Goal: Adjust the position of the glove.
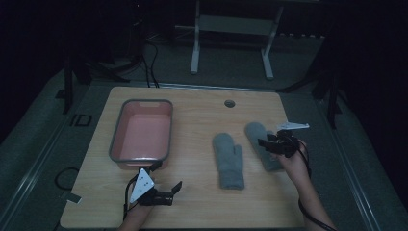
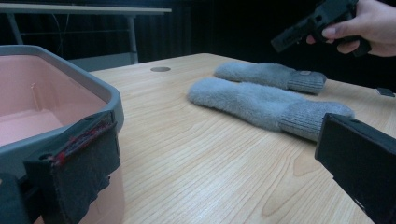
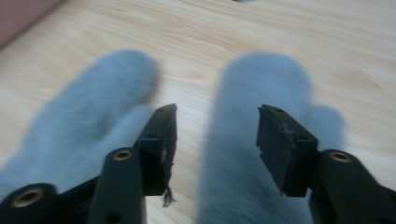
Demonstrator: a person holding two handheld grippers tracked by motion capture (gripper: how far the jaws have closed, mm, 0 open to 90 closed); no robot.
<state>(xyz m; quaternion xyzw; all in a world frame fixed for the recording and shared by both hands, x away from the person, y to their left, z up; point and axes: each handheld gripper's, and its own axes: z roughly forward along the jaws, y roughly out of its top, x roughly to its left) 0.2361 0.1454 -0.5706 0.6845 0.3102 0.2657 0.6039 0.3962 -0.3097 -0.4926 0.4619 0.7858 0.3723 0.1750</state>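
Mittens, two grey ones, lie side by side toward the table's (image 1: pixel 192 207) right edge, the right mitten (image 1: pixel 262 144) under the right gripper (image 1: pixel 269 143), whose parted jaws hold nothing.

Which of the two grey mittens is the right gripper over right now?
The right gripper is over the right-hand mitten, nearest the table's right edge; its open jaws straddle it. The other mitten lies apart, nearer the pink tub.
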